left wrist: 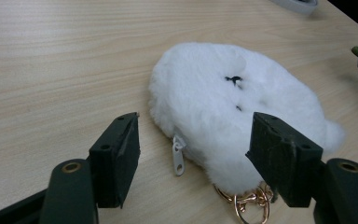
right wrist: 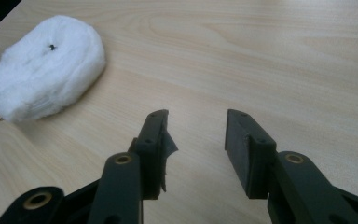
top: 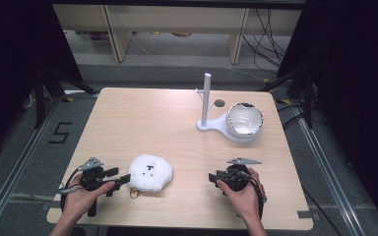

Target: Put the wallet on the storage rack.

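A fluffy white pouch (top: 150, 172) lay flat on the wooden table (top: 142, 123), near the front edge and a little left of centre. It was a rounded oval, and from above its long axis ran roughly left to right across the table. Small black marks sat on its top, and a gold key ring (left wrist: 246, 205) stuck out from the edge nearest the person, with a white zipper pull (left wrist: 178, 155) showing just beside it.

The left gripper (top: 119, 179) was held low just left of the pouch, its jaws spread wide and pointing toward it; in the left gripper view one jaw sat in front of the pouch's near edge, though I couldn't tell whether it touched. The right gripper (top: 213, 178) hovered well to the right, jaws apart with nothing between them.

Toward the far right stood a white stand (top: 206, 103) with an upright post, and a shiny white bowl (top: 244, 120) rested on its base.
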`<action>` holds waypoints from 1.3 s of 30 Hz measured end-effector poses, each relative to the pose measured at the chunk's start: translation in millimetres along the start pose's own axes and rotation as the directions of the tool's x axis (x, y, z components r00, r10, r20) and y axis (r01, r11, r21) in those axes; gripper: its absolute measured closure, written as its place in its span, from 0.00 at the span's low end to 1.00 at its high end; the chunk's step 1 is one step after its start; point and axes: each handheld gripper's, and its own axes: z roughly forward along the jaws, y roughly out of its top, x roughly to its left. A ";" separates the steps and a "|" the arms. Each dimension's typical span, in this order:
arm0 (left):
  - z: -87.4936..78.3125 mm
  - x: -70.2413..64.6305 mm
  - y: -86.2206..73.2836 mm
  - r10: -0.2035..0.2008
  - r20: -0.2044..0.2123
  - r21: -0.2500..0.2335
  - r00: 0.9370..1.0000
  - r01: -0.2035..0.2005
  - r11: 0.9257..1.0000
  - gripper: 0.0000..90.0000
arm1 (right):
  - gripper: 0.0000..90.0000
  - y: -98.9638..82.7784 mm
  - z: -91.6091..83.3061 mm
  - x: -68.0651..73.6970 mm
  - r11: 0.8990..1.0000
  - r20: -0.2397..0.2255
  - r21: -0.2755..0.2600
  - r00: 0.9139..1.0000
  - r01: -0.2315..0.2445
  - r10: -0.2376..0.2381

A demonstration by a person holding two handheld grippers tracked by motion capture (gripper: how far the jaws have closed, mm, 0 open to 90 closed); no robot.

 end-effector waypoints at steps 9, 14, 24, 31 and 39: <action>9.2 -3.6 23.0 0.016 -0.033 0.126 0.999 -0.011 0.992 0.41 | 0.61 5.3 -6.4 -0.6 0.985 0.054 0.151 0.995 -0.089 0.082; 18.2 -3.5 35.0 0.030 -0.040 0.210 0.999 -0.021 0.977 0.41 | 0.59 6.8 -7.9 -7.7 0.985 0.077 0.165 0.996 -0.057 0.044; 37.6 -0.3 51.6 0.031 -0.037 0.293 0.999 -0.019 0.956 0.40 | 0.58 10.3 -8.7 -5.9 0.983 0.087 0.169 0.995 -0.070 0.056; 46.2 -5.1 58.1 0.058 -0.028 0.365 0.998 -0.043 0.930 0.39 | 0.58 11.1 -8.6 -2.5 0.989 0.060 0.143 0.998 -0.045 0.037; 56.3 -1.1 60.0 0.059 -0.038 0.427 0.998 -0.037 0.903 0.40 | 0.57 11.2 -7.9 2.2 0.980 0.049 0.184 0.997 -0.072 0.064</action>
